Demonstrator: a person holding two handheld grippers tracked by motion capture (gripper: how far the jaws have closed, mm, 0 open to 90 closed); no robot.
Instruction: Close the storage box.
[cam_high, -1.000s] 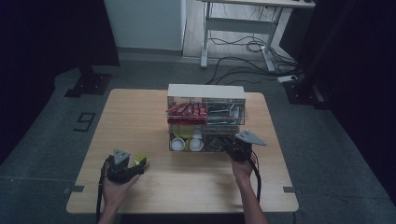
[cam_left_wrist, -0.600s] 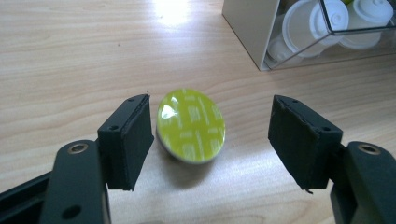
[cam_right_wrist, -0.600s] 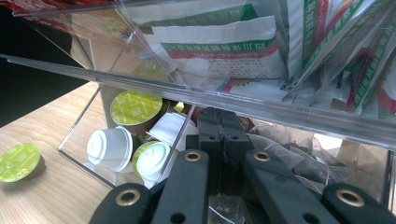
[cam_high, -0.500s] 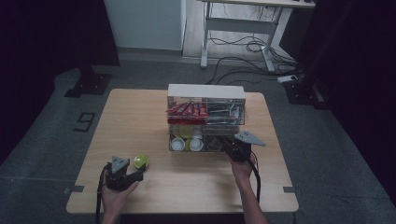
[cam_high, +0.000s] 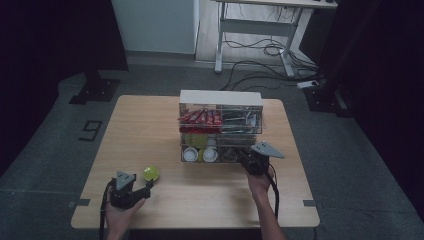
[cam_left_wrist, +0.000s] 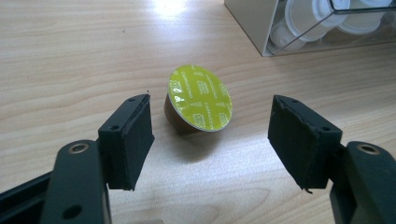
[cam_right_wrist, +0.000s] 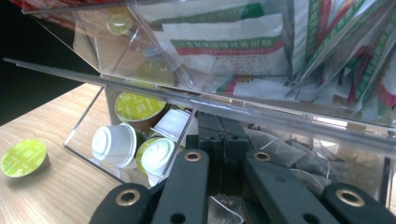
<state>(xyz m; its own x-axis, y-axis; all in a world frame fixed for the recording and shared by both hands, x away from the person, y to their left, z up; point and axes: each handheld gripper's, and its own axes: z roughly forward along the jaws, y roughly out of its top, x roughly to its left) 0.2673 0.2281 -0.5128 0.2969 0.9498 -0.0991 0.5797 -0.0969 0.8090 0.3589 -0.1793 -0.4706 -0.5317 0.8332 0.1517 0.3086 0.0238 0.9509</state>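
Observation:
A lime-lidded coffee capsule (cam_left_wrist: 201, 100) lies on its side on the wooden table (cam_high: 150, 125), near the front left (cam_high: 151, 173). My left gripper (cam_left_wrist: 212, 137) is open just behind the capsule, which sits a little ahead of the pads and touches neither. In the high view the left gripper (cam_high: 140, 189) is by the table's front edge. My right gripper (cam_right_wrist: 224, 140) is shut, its jaws pushed into the lower right compartment of the clear organiser (cam_high: 220, 97) among tea bags (cam_right_wrist: 289, 149). Whether anything thin is pinched stays hidden. From there the capsule (cam_right_wrist: 23, 158) shows at far left.
The organiser's lower left bin holds white and green-lidded capsules (cam_right_wrist: 112, 144). Its upper bins hold red sachets (cam_high: 200, 118) and green-and-white sachets (cam_right_wrist: 224, 42). Bare tabletop lies left of and in front of the organiser. A desk frame and floor cables (cam_high: 260, 50) stand beyond the table.
My left gripper has drawn back toward the table's front edge, leaving the capsule on the table. The right gripper has stayed at the organiser.

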